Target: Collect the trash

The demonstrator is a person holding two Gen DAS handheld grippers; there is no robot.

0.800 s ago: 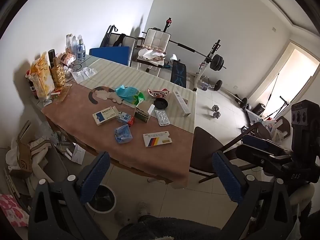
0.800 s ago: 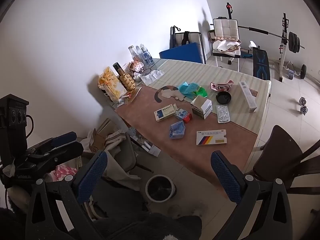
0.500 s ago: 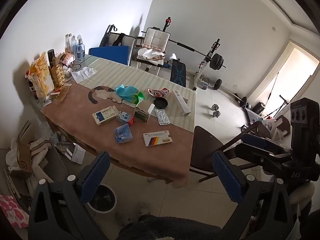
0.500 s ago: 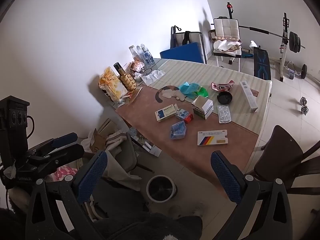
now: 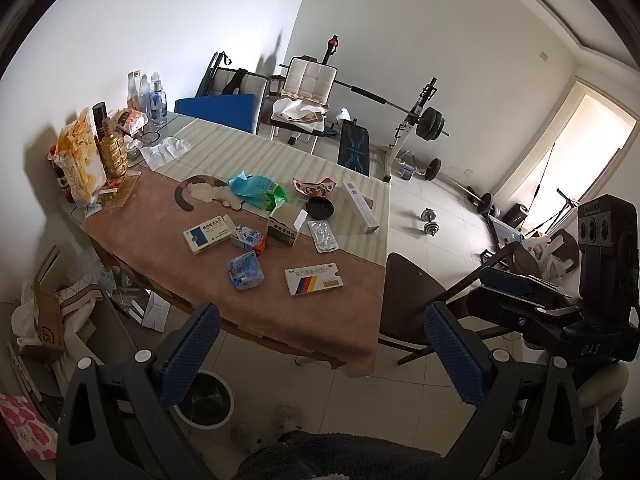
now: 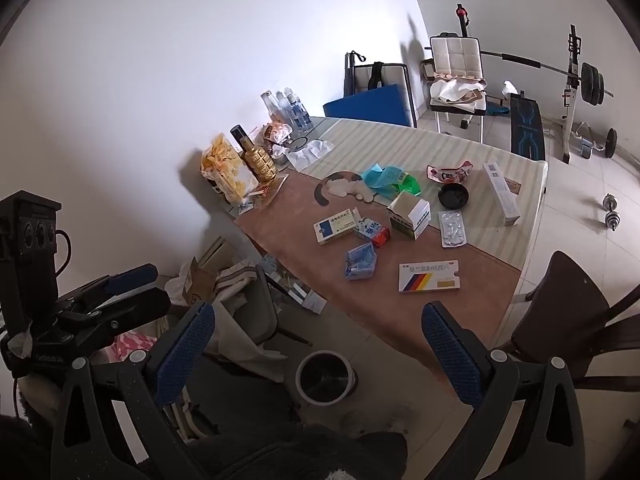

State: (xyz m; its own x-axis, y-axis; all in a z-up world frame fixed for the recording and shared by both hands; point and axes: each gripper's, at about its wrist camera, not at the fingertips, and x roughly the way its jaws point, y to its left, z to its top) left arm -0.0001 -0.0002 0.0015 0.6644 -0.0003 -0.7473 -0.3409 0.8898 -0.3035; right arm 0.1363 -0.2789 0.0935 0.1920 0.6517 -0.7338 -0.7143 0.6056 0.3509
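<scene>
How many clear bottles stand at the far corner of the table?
3, as far as I can tell: clustered against the wall at the table's far left corner. Others may be hidden behind them.

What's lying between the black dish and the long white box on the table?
Nothing: in the right wrist view, only bare striped cloth separates the black dish from the long white box.

Sharp, daylit, fisheye-warped, dark corners
</scene>
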